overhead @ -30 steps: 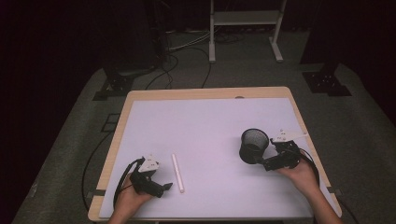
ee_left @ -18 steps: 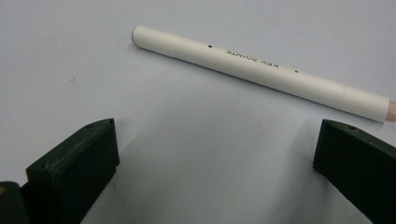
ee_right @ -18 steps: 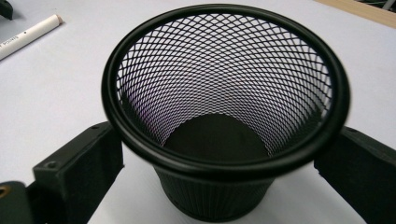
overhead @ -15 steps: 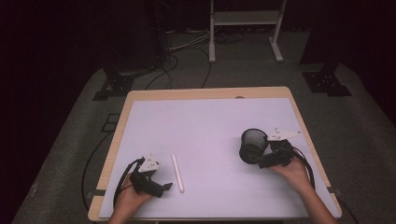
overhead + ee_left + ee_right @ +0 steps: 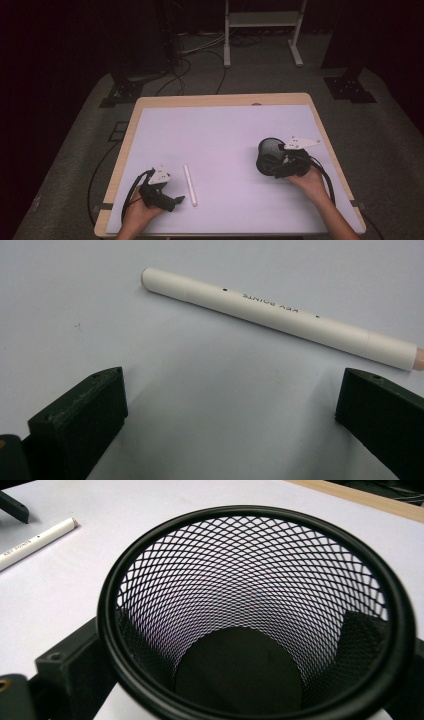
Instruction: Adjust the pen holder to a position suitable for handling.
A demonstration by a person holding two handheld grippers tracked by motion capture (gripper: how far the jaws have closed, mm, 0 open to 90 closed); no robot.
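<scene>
While both hands rest low on the near half of the table, two things wait between them:
Surface: a white sheet [image 5: 220, 140] covers a wood-edged table, seen from above.
Pen: a white marker-style pen [image 5: 190, 185] lies flat on the sheet, near the front edge and left of centre.
Pen's long axis: it runs roughly front to back on the table – one end toward the person, the other away.
Left gripper: the left gripper [image 5: 176, 200] sits just to the left of the pen, close but not touching it; its jaws stand wide apart with nothing between them.
Pen from the left gripper: in the left gripper view the pen [image 5: 280, 317] lies straight ahead of the open jaws and crosswise to them, so the gap already spans its width.
Cup: a black mesh pen cup [image 5: 270, 155] stands upright on the right side of the sheet, well apart from the pen.
Right gripper: the right gripper [image 5: 240, 680] has a jaw on each side of the cup's wall near the rim; whether it presses the mesh I cannot tell.
Cup's inside: the right gripper view looks down into it – empty, dark base visible.
Nearer hand: the left one, by far; a short push forward would likely bring its jaws around the pen.
</scene>
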